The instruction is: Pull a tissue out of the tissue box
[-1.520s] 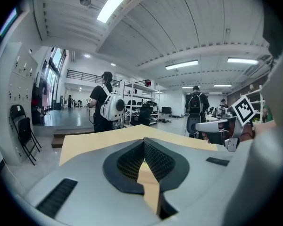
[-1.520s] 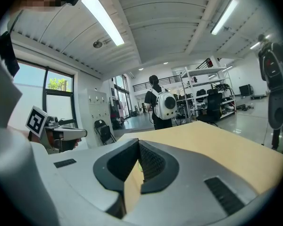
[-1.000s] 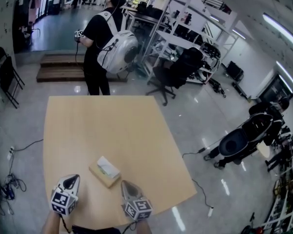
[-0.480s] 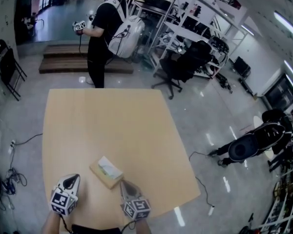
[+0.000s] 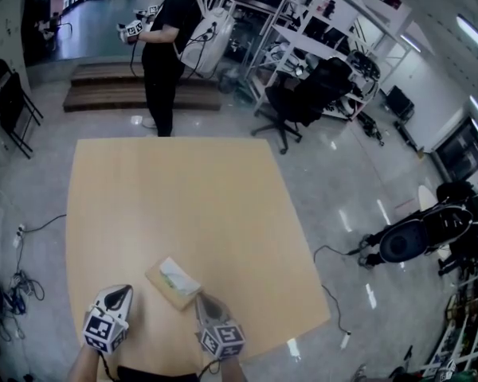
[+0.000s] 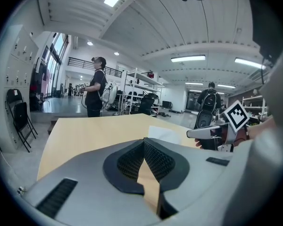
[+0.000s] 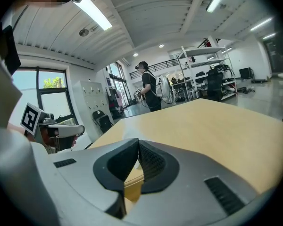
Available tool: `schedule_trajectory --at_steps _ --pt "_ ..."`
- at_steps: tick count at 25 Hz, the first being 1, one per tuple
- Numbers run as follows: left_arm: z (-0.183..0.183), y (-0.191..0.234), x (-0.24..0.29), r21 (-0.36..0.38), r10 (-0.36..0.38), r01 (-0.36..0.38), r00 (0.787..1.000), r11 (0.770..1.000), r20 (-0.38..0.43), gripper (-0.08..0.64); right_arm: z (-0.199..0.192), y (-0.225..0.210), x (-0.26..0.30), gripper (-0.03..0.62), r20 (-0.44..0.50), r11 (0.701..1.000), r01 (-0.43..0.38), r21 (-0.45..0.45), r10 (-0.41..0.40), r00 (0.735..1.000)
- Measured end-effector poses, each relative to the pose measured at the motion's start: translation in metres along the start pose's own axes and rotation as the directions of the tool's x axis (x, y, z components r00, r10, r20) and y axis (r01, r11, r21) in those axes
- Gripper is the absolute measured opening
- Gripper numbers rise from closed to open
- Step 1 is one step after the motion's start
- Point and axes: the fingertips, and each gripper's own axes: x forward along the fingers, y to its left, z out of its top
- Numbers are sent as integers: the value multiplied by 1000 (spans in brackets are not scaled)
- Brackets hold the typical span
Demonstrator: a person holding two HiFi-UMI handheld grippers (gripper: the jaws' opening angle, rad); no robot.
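A flat tan tissue box (image 5: 172, 289) lies near the front edge of the wooden table (image 5: 167, 205), with a white tissue (image 5: 175, 274) sticking up from its top. My left gripper (image 5: 121, 290) hovers just left of the box, its jaws shut and empty. On the box's right side my right gripper (image 5: 201, 298) is close to its near corner, also shut on nothing. In the left gripper view the closed tips (image 6: 144, 141) point across the table, with the tissue (image 6: 166, 134) and the right gripper (image 6: 212, 133) off to the right. The right gripper view shows its closed tips (image 7: 138, 141) and the left gripper (image 7: 61, 128) at the left.
A person (image 5: 166, 46) with a white backpack stands beyond the table's far edge, holding marker grippers. A black office chair (image 5: 307, 102) and shelving stand at the back right. A dark stroller (image 5: 414, 233) is on the floor at right. Cables (image 5: 16, 301) lie at left.
The head view has tipped, so the table sits higher in the picture. The person beyond the table has stepped a little left. Both grippers keep nearly the same places beside the box.
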Motion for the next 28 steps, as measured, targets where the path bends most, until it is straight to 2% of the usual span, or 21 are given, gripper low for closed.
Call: schedule_trajectory --at_steps 8,11,13,17,28 --pt "-7 -6 -1 10 -6 7 999 1000 -51 8 -18 -4 -1 37 -38 999 -15 30 16 999" --pt "-7 -2 3 9 -10 10 999 1000 -44 8 -17 -5 6 83 -38 998 -30 53 32 999" --pt "-7 2 4 0 -4 4 999 1000 -52 8 -16 -3 12 138 -46 996 -49 69 52 998" --pt "-11 8 7 -6 20 -21 999 1000 -45 8 -19 -4 21 181 -65 996 -59 60 63 996" --pt "-20 13 3 -11 28 -29 999 1000 -40 8 -26 1 32 181 -80 996 -74 53 79 994"
